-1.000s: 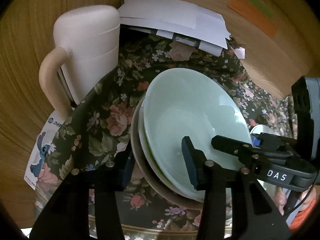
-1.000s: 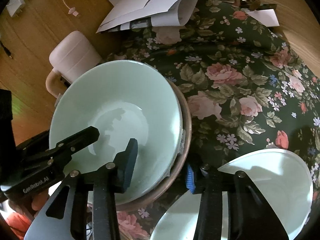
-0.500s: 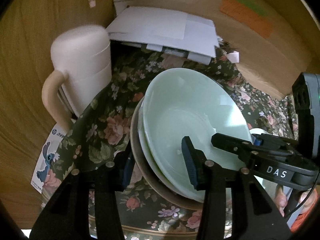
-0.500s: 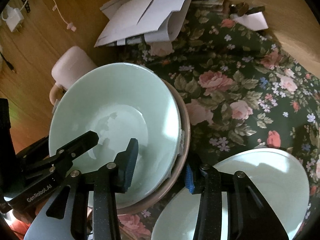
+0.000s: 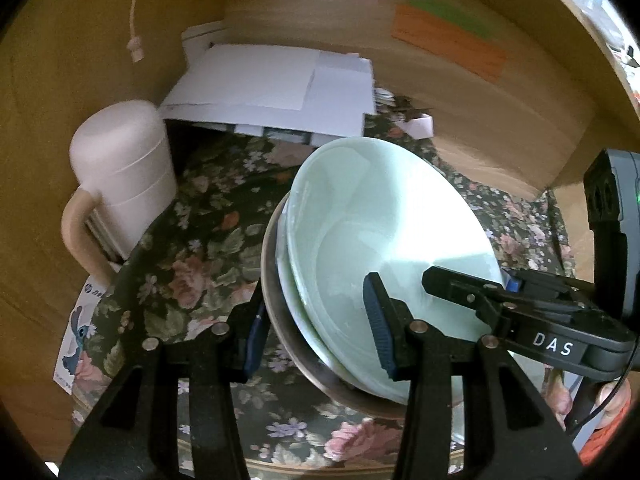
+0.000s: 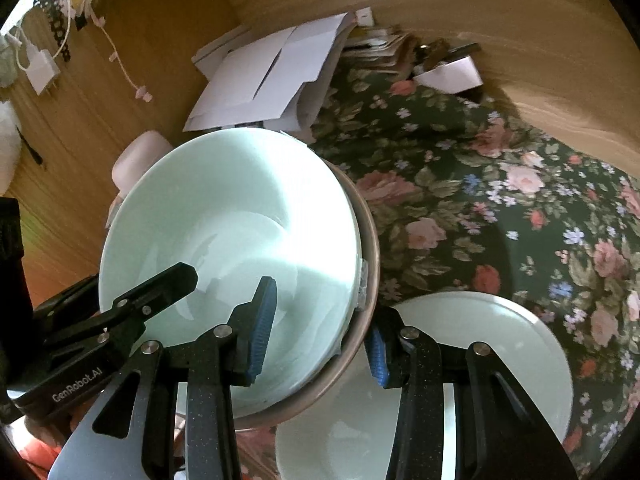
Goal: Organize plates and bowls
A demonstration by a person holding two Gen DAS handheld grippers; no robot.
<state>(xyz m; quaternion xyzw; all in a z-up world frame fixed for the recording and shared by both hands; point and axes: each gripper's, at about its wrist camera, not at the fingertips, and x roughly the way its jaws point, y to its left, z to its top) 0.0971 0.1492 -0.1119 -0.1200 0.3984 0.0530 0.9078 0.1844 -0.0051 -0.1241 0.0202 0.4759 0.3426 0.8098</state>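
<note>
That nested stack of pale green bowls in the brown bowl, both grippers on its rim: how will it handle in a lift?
The nested stack looks rigid, glazed ceramic or glass, probably heavy for its size and fragile. The glossy surface suggests the left gripper and right gripper, each pinching across the rim, could slip. The pale green bowls sit loose and offset inside the brown bowl, so tilting may shift them.

Both wrist cameras looked steeply down, close over the stacked bowls (image 5: 392, 248) (image 6: 224, 232), from opposite sides; both views shared them, the papers (image 5: 272, 92) (image 6: 272, 76) behind.
</note>
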